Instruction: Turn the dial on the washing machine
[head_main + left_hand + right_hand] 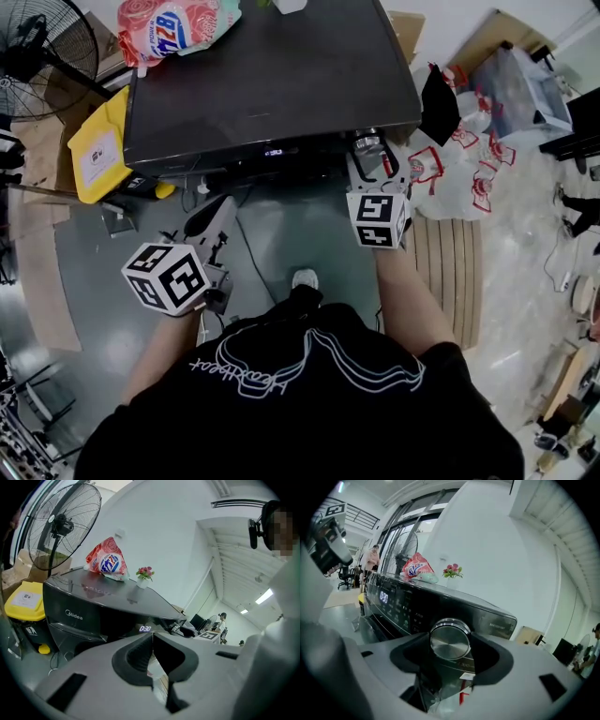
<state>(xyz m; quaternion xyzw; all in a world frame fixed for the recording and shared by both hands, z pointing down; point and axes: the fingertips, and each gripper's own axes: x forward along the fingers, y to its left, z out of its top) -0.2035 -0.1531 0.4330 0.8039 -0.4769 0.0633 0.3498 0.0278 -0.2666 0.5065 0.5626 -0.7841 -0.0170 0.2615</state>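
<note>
The dark washing machine (272,75) stands in front of me, its lit display (384,596) on the front panel. A round metal dial (449,631) sits at the panel's right end. My right gripper (451,641) is around it, one pad against each side, so it is shut on the dial. In the head view that gripper (371,155) reaches up to the machine's front right corner. My left gripper (217,211) hangs lower, in front of the machine and clear of it. Its fingers (140,656) meet at the tips with nothing between them.
A pink detergent bag (173,23) and a small vase of flowers (144,576) stand on the machine's lid. A yellow bin (98,150) and a floor fan (42,42) are at the left. Plastic bags (459,159) and a wooden pallet (450,272) lie at the right.
</note>
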